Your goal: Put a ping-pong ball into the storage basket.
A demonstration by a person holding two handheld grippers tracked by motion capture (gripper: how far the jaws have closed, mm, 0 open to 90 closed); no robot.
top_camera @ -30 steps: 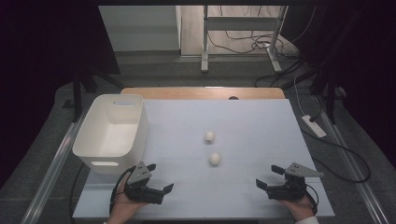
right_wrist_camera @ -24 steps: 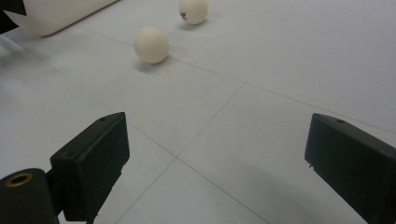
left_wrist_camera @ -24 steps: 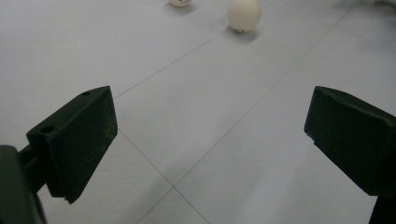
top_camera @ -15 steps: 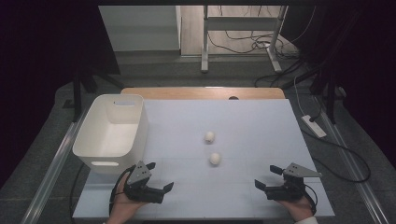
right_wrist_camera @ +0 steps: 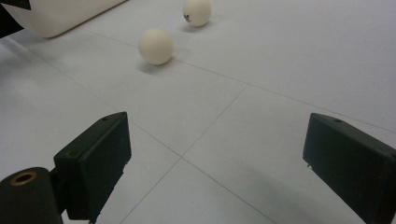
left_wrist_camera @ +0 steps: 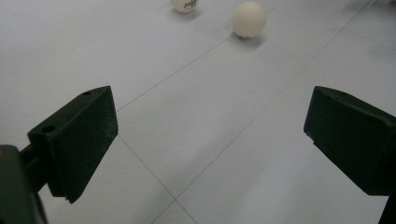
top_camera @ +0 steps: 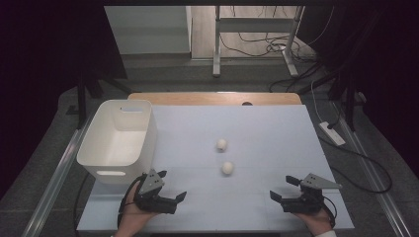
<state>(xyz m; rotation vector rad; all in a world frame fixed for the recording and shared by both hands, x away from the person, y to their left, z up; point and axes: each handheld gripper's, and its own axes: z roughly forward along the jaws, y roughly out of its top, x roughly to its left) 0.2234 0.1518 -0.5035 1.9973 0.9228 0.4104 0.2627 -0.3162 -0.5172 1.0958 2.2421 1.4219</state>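
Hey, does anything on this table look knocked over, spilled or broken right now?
Nothing stands out. The white bin sits upright at the table's left, two white balls rest loose mid-table, and the left tool and right tool are open, holding nothing.

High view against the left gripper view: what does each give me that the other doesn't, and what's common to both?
High view alone: the white bin at the table's left, both hands, the right tool near the front right corner, and the floor cables beyond. Left gripper view alone: the left tool close up, jaws wide apart with nothing between them, and print on the farther ball. Both: the two white balls, including the nearer ball, lying loose on the table.
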